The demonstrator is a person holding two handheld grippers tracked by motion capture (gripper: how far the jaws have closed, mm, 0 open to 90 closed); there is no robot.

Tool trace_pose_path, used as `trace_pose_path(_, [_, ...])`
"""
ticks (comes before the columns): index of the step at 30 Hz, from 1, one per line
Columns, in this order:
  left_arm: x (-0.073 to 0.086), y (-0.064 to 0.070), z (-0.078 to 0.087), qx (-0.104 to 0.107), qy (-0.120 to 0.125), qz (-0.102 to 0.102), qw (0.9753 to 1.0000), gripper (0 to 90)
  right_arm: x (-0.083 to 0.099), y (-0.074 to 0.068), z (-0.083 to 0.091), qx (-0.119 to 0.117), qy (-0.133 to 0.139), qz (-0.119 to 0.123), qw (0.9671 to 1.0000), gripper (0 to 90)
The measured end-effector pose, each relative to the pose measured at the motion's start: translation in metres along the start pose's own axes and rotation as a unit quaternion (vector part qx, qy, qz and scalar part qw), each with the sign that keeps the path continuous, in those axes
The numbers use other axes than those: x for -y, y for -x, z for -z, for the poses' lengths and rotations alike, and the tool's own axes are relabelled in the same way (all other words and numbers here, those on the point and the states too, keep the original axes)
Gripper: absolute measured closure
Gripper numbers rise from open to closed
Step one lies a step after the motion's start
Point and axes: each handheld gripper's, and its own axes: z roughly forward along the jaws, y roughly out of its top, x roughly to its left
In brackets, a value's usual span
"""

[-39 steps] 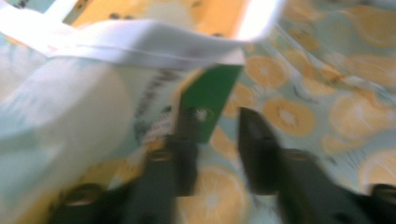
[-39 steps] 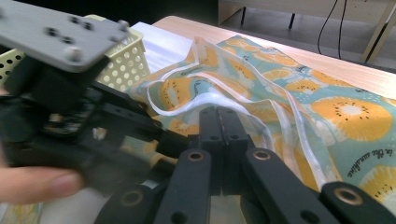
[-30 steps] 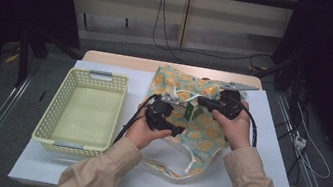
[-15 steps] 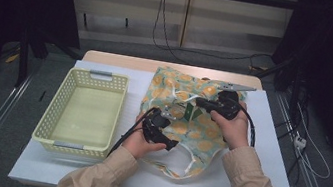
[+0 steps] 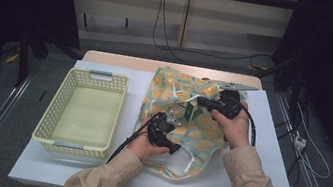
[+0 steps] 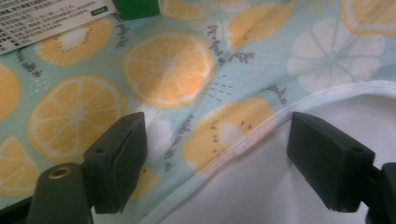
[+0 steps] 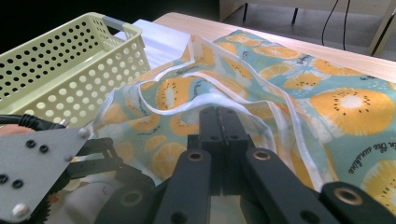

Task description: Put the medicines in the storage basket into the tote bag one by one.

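Over bag (image 6: 177, 79) hem, left gripper (image 6: 217, 158) jaws spread

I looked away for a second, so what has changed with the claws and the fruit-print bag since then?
The left claw has drawn back toward the person, from the middle of the fruit-print bag to its near edge, and now stands open over the white hem. The right claw stays shut on the bag's fabric in about the same place. The yellow basket has not moved.

Box (image 6: 46, 21): cut off by top edge of left gripper view, print too small to read
Bag (image 5: 194, 128): partly hidden under both hands
Basket (image 7: 56, 60): cut off at left edge
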Motion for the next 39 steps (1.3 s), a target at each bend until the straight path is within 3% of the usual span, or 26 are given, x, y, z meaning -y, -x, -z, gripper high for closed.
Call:
trace_pose_path(2, [0.000, -0.001, 0.001, -0.001, 0.004, 0.002, 1.0000, 26.3, 0.000, 0.000, 0.000, 0.000, 0.001, -0.001, 1.0000, 90.0])
trace_pose_path(5, [0.000, -0.004, 0.003, -0.003, 0.014, 0.009, 0.9999, 47.9, 0.001, 0.001, 0.001, 0.001, 0.001, -0.002, 1.0000, 90.0])
trace_pose_path(8, [0.000, -0.005, 0.003, -0.004, 0.020, 0.017, 0.9996, 57.7, 0.000, 0.002, 0.002, 0.003, 0.002, -0.003, 1.0000, 90.0])
trace_pose_path(10, [0.000, -0.005, 0.003, 0.002, 0.021, 0.021, 0.9996, 71.3, 0.001, 0.002, 0.002, 0.004, 0.001, -0.004, 1.0000, 90.0])
trace_pose_path(11, [0.000, -0.006, 0.002, 0.014, 0.026, 0.027, 0.9992, 79.2, 0.001, 0.002, 0.002, 0.005, 0.001, -0.004, 1.0000, 90.0])
trace_pose_path(14, [0.000, -0.007, 0.002, 0.019, 0.025, 0.039, 0.9987, 89.0, 0.001, 0.003, 0.002, 0.005, 0.001, -0.004, 1.0000, 90.0])
trace_pose_path(15, [0.000, -0.007, 0.002, 0.028, 0.025, 0.042, 0.9984, 90.0, 0.001, 0.003, 0.002, 0.004, 0.000, -0.004, 1.0000, 90.0])
trace_pose_path(17, [-0.001, -0.009, 0.005, 0.022, 0.029, 0.048, 0.9982, 90.0, 0.001, 0.002, 0.002, 0.004, 0.000, -0.004, 1.0000, 90.0])
trace_pose_path(20, [-0.006, -0.014, 0.022, 0.028, 0.049, 0.060, 0.9966, 90.0, 0.000, 0.002, 0.003, 0.004, 0.001, -0.003, 1.0000, 90.0])
trace_pose_path(23, [-0.018, -0.018, 0.043, 0.015, 0.066, 0.058, 0.9960, 90.0, 0.000, 0.002, 0.004, 0.004, 0.002, -0.003, 1.0000, 90.0])
trace_pose_path(25, [-0.027, -0.021, 0.056, 0.024, 0.074, 0.059, 0.9952, 90.0, 0.000, 0.002, 0.003, 0.003, 0.001, -0.003, 1.0000, 90.0])
trace_pose_path(30, [-0.049, -0.024, 0.077, 0.010, 0.083, 0.048, 0.9953, 90.0, -0.004, 0.000, 0.004, -0.001, 0.004, -0.001, 1.0000, 90.0])
trace_pose_path(32, [-0.058, -0.024, 0.084, 0.010, 0.094, 0.051, 0.9942, 90.0, -0.008, -0.001, 0.007, -0.001, 0.007, -0.001, 1.0000, 90.0])
trace_pose_path(39, [-0.091, -0.025, 0.106, -0.015, 0.109, 0.034, 0.9934, 90.0, -0.022, -0.003, 0.017, 0.001, 0.019, 0.008, 0.9998, 90.0])
